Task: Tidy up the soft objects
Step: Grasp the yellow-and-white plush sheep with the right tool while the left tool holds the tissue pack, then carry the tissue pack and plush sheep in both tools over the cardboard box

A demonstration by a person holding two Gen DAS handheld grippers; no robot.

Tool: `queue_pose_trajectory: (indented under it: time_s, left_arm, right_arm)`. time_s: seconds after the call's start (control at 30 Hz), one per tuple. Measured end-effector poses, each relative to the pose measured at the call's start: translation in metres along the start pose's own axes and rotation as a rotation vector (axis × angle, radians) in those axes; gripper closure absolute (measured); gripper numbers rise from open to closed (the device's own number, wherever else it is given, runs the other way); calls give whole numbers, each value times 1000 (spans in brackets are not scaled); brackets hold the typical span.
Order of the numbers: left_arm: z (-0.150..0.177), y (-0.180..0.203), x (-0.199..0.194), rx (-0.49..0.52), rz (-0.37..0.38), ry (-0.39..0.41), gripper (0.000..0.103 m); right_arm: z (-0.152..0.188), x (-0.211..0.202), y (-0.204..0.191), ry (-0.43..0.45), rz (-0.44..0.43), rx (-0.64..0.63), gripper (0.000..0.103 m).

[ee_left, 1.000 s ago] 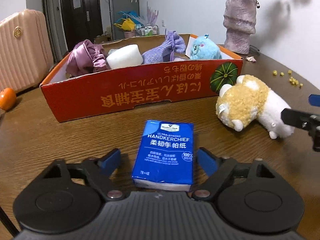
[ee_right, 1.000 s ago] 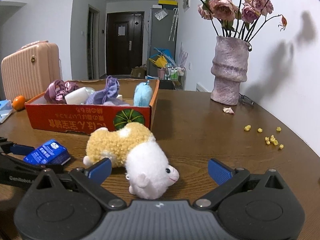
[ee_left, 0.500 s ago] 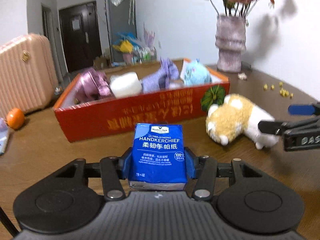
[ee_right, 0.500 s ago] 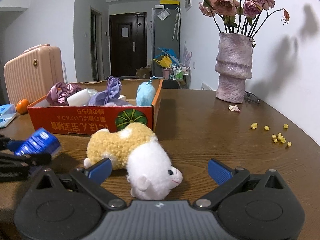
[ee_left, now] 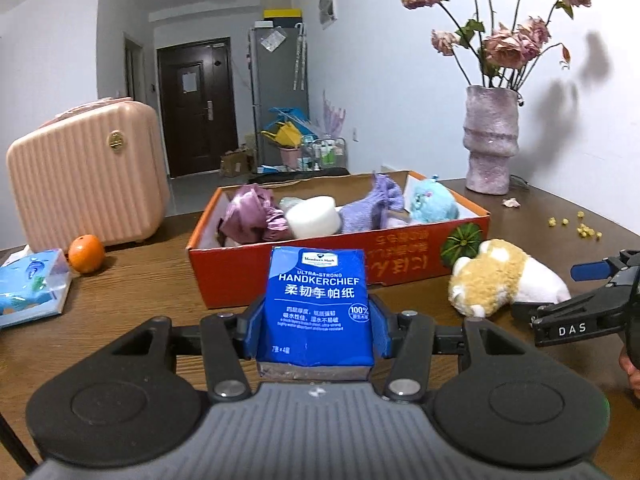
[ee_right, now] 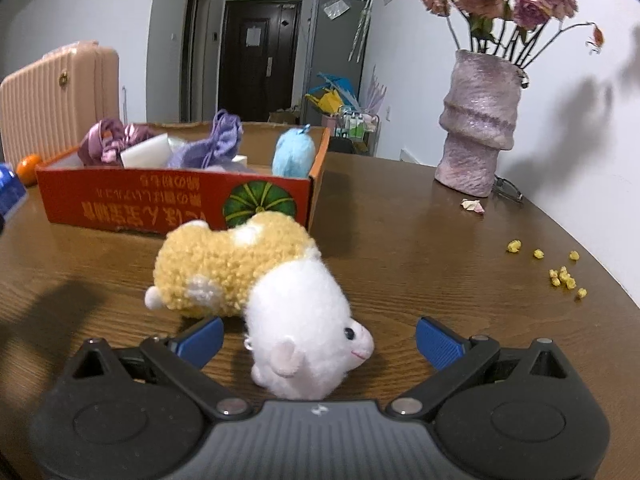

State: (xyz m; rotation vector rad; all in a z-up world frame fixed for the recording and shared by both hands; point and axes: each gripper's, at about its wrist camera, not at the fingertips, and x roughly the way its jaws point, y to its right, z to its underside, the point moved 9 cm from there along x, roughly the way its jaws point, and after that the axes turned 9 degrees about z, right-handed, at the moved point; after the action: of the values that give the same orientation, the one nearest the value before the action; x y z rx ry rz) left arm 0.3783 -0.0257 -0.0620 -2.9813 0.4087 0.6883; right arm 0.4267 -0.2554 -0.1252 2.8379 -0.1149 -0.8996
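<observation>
since a second ago the left gripper [ee_left: 316, 320] has gone from spread around the blue handkerchief tissue pack [ee_left: 317, 304] to clamped on its sides, lifting it off the wooden table [ee_left: 140, 280] at lower centre of the left view. right gripper [ee_right: 320, 338] has crept closer to the yellow-and-white plush hamster [ee_right: 256, 280]; its jaws stand apart either side of the white head, not touching. behind, mid-frame, the red cardboard box [ee_left: 400, 264] already holds a purple satin pouch [ee_left: 248, 218], white foam roll [ee_left: 312, 218], lavender knit pouch [ee_left: 376, 206] and blue plush [ee_left: 434, 204]. judging by this, most is sorted; the pack and hamster remain.
</observation>
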Motion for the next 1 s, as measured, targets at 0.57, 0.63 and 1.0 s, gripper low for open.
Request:
queue_pose_trajectory:
  time_s: [0.57,0.63,1.0]
  left_arm:
    - [6,-7,4,-9,-12,-15,51]
    - [6,-7,4,-9,-14,-15,51]
    - [6,-5,2,6,-16,-2,51]
  right_arm:
    - [-4,22,-20,-46,-77,-16,31]
    - [-5,20,-20,-40,-87,-13,47]
    - [-13,2,-17,60,-60,-7,53]
